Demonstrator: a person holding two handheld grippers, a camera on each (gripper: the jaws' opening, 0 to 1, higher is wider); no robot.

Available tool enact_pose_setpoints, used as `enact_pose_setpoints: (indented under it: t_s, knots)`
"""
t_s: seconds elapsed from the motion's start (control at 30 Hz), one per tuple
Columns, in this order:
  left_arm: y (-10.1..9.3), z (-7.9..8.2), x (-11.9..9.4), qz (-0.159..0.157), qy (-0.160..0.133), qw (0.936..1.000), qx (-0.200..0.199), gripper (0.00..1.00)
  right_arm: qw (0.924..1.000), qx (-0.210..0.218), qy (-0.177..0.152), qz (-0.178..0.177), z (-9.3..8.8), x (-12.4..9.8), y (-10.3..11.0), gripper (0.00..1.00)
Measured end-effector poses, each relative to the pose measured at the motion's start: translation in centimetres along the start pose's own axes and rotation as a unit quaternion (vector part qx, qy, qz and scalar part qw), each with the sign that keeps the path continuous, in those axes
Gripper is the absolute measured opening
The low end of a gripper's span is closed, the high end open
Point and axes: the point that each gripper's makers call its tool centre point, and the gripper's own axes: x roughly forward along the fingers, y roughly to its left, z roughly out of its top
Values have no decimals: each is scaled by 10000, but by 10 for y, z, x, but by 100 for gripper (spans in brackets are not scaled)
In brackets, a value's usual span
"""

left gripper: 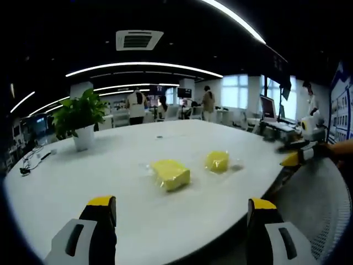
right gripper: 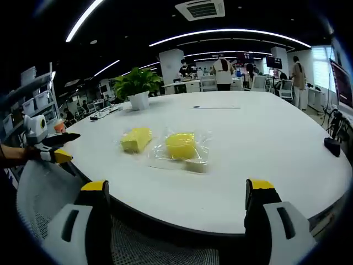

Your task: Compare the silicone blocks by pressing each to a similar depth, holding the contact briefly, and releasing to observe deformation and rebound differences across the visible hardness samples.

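Note:
Two yellow silicone blocks lie side by side on a white table (left gripper: 110, 182), each on clear plastic wrap. In the left gripper view the larger-looking block (left gripper: 171, 174) is nearer and the second block (left gripper: 218, 161) sits to its right. My left gripper (left gripper: 181, 212) stands open short of them, nothing between its jaws, and the right gripper (left gripper: 298, 157) comes in at the table's right edge. In the right gripper view one block (right gripper: 136, 139) lies left of the wrapped block (right gripper: 181, 145). My right gripper (right gripper: 177, 193) is open and apart from both, at the table's near edge. The left gripper (right gripper: 52, 149) shows at far left.
A potted plant (left gripper: 80, 118) (right gripper: 135, 85) stands at the table's far side, with cables (left gripper: 33, 160) near it. A small black object (right gripper: 332, 146) lies at the table's right edge. Mesh chair backs (right gripper: 38, 193) sit beside the table. People stand among desks in the background.

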Motion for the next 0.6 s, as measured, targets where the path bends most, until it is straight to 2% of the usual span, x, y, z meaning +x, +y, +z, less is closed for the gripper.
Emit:
enact_pose_setpoints:
  t_s: [0.6]
  knots:
    - [2, 1, 1, 5, -53, 10000, -54, 100, 9998, -78, 157, 127, -4, 1, 4, 96]
